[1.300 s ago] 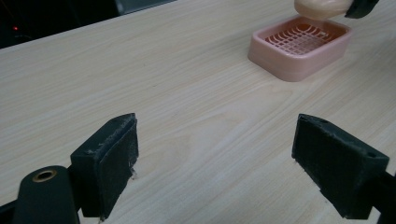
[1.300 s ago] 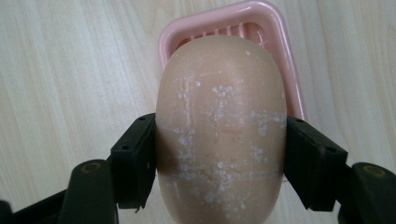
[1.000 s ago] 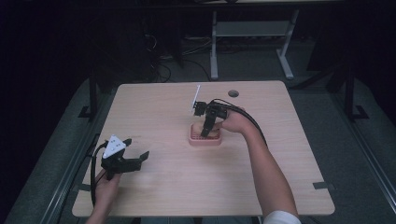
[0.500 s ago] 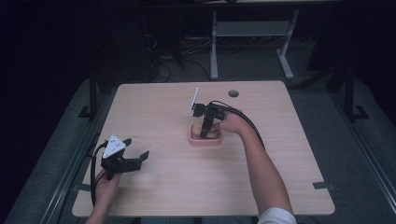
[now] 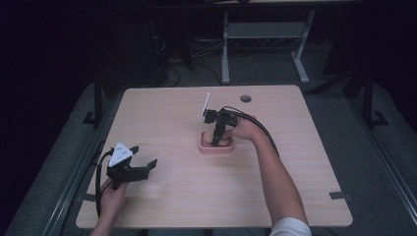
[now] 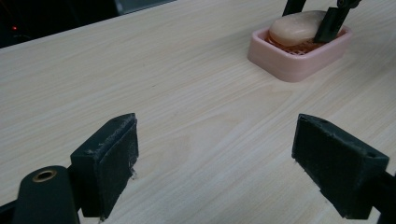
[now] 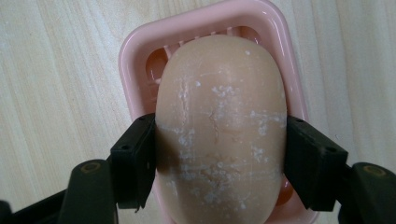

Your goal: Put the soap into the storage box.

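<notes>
Inside the pink soap dish [image 7: 135, 56] lies soap [image 7: 219, 126].

- My right gripper [image 5: 215, 140] points straight down, its jaws dipped into the pink soap dish [image 5: 215, 147] at mid-table [image 5: 295, 177].
- My left gripper [image 5: 129, 166] rests low near the table's front left edge, jaws spread wide with bare wood between them.
- The dish lies well apart from my left jaws, ahead and right of them.
</notes>
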Available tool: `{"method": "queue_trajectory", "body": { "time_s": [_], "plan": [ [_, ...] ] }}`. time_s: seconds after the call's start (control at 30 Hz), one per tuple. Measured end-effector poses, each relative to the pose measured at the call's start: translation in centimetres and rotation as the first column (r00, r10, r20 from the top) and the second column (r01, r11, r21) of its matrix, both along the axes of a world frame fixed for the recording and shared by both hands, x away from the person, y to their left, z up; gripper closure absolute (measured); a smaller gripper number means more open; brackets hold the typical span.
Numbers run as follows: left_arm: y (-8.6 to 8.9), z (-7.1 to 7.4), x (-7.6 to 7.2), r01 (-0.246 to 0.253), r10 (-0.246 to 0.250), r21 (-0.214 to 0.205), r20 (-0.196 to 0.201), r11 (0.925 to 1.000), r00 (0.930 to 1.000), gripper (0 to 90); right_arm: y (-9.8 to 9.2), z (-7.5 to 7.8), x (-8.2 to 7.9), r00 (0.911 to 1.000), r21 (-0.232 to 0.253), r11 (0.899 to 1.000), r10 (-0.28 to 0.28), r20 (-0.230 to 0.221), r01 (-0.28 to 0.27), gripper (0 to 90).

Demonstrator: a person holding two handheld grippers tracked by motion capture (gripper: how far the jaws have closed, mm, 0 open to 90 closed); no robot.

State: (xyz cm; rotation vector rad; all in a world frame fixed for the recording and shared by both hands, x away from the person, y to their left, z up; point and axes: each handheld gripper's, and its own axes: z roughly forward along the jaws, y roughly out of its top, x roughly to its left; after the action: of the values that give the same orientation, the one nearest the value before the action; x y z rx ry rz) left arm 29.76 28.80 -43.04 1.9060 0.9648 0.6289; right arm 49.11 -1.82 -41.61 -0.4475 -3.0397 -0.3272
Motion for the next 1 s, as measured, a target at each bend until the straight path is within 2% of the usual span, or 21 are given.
{"method": "queue_trajectory", "body": {
  "time_s": [1.0],
  "plan": [
    [-0.03,0.0,0.0,-0.003,0.003,0.0,0.0,1.0,1.0,14.3,-0.15,-0.17,0.11,0.9997,0.002,1.0,-0.013,-0.022,0.013,31.2]
  ]
}}
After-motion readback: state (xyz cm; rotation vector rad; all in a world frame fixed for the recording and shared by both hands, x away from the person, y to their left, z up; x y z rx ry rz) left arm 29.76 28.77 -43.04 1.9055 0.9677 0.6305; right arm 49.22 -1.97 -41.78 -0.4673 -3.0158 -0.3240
